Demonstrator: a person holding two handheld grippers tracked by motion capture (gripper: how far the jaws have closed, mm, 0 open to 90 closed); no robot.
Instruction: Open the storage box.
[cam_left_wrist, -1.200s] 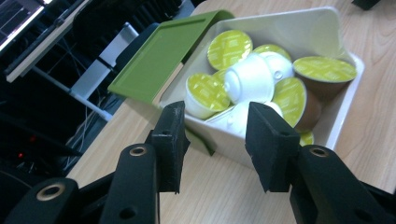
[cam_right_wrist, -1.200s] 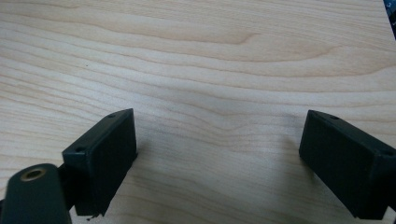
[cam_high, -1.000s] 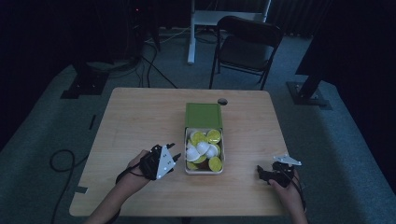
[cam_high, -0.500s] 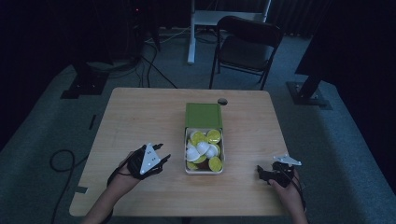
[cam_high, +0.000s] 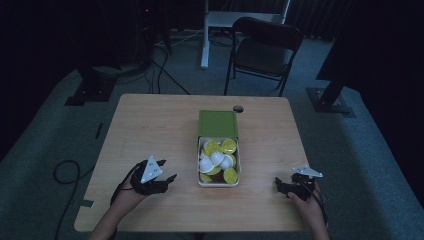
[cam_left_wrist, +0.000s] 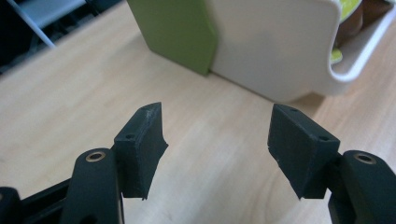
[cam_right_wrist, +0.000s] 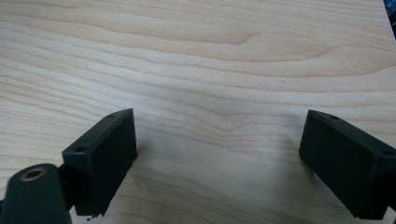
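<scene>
One container is sitting at the middle of the wooden table (cam_high: 150, 125): a white tray (cam_high: 218, 183) with a green lid (cam_high: 217, 123) lying over its far part, the near part standing open. Inside the open part, yellow-green capsules (cam_high: 229, 146) and white capsules (cam_high: 216, 158) are lying heaped together, filling it almost to the rim; a brown layer is showing under them at the near edge. How many there are cannot be told in the dim high view.

The left gripper (cam_high: 167, 181) is resting low over the table just left of the tray, pointing toward it, with a gap of bare wood between. Its jaws have just been opening and are standing apart with nothing between them. In the left gripper view the left gripper (cam_left_wrist: 217, 140) is looking at the tray's white side wall (cam_left_wrist: 275, 46) and the green lid (cam_left_wrist: 177, 32) beside it, with a sliver of yellow-green capsule (cam_left_wrist: 348, 7) and a brown one peeking over the scooped corner of the wall.

The right gripper (cam_high: 281, 186) is sitting near the table's near right corner, well apart from the tray. In the right gripper view its jaws are standing wide apart, the right gripper (cam_right_wrist: 217, 154) holding nothing, with bare wood grain beneath.

A small dark round thing (cam_high: 238, 108) is lying just beyond the lid's far right corner. A black folding chair (cam_high: 265, 47) is standing beyond the table.
</scene>
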